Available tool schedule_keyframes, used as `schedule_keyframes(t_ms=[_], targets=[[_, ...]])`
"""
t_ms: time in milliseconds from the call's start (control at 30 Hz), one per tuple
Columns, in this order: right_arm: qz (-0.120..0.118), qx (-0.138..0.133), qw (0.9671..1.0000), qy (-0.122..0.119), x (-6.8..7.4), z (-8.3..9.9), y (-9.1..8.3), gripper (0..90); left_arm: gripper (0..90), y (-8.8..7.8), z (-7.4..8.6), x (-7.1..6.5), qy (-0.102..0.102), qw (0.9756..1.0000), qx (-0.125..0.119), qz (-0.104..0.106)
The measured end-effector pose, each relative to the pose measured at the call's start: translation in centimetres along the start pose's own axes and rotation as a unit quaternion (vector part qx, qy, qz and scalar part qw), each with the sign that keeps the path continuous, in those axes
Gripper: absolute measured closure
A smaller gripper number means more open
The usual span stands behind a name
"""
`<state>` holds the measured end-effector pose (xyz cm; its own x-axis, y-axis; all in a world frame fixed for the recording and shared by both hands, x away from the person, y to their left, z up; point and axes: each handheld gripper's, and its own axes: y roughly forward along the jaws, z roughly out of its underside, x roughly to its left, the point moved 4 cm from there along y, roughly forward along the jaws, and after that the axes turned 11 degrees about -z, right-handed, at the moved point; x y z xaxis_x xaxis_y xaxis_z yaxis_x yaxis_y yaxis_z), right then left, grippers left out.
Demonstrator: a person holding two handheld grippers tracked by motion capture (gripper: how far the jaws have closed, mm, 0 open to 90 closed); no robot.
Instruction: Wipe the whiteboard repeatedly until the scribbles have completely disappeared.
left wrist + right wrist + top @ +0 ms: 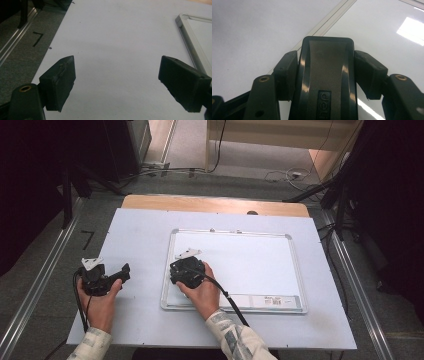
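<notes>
While the right gripper (pixel 325 75) clamps the black whiteboard eraser (pixel 325 75) by its long sides at the whiteboard's (pixel 250 265) nine o'clock edge, this light, rigid, glossy block may slip, and the left gripper (pixel 117 82) gapes empty.

The whiteboard (pixel 240 265) lies on the table (pixel 140 235). The eraser (pixel 325 75) sits at the whiteboard's nine o'clock edge.
</notes>
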<state>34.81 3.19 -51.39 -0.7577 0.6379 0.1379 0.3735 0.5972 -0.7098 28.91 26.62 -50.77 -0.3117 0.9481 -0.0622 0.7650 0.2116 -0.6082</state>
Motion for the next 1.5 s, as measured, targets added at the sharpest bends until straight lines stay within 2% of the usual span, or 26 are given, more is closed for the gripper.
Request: schedule_keyframes(t_ms=[133, 233, 400, 533, 633, 700, 767, 833, 900, 967, 1033, 1200, 1267, 1500], targets=[[-0.003, 0.006, 0.9999, 0.008, -0.1, 0.1, 0.2, 35.6, 14.9, 0.0, 0.0, 0.0, 0.0, 1.0, 0.001, 0.0], [0.007, 0.007, 0.9999, -0.003, 0.1, 0.2, 0.4, 34.7, 14.9, 0.0, 0.0, 0.0, 0.002, 1.0, 0.001, 0.0], [0.0, 0.01, 0.9999, 0.009, -0.1, 0.3, 0.6, 35.1, 14.9, -0.1, 0.0, 0.0, 0.001, 1.0, -0.001, 0.0], [0.011, 0.011, 0.9999, -0.005, 0.2, 0.3, 0.5, 37.4, 14.9, 0.0, 0.0, 0.0, 0.0, 1.0, 0.0, 0.0], [0.014, 0.011, 0.9998, -0.005, 0.2, 0.2, 0.5, 38.0, 14.9, -0.1, 0.0, 0.1, 0.0, 1.0, 0.0, 0.0], [0.029, 0.019, 0.9989, -0.032, 0.5, 0.1, 0.5, 38.0, 14.9, 0.0, 0.0, 0.2, -0.001, 1.0, 0.0, 0.0], [0.032, 0.032, 0.9982, -0.039, 0.5, -0.1, 0.5, 37.9, 14.8, 0.0, 0.0, 0.3, -0.002, 1.0, 0.001, -0.001], [0.026, 0.041, 0.998, -0.039, 0.3, -0.4, 0.4, 37.9, 14.9, 0.0, 0.0, 0.3, -0.002, 1.0, 0.0, -0.001], [0.038, 0.046, 0.9969, -0.05, -0.1, -0.3, 0.1, 37.9, 14.9, 0.0, -0.1, 0.2, -0.003, 1.0, -0.002, 0.0], [0.039, 0.052, 0.9969, -0.044, -0.4, -0.3, -0.2, 37.9, 14.9, 0.0, -0.1, 0.2, -0.002, 1.0, -0.002, -0.001], [0.036, 0.049, 0.9971, -0.045, -0.8, -0.3, -0.7, 37.9, 14.9, 0.0, 0.0, 0.2, -0.001, 1.0, 0.0, -0.002], [0.034, 0.025, 0.9988, -0.027, -1.5, -1.1, -2.6, 37.9, 14.8, 0.0, 0.0, 0.1, -0.001, 1.0, -0.001, -0.003], [0.035, 0.021, 0.9987, -0.029, -1.7, -1.3, -3.2, 37.9, 14.9, -0.1, 0.0, 0.1, 0.0, 1.0, 0.0, -0.003], [0.025, 0.01, 0.9994, -0.023, -1.5, -1.5, -3.9, 37.8, 14.9, -0.4, 0.1, 0.3, -0.003, 1.0, -0.003, -0.007]])
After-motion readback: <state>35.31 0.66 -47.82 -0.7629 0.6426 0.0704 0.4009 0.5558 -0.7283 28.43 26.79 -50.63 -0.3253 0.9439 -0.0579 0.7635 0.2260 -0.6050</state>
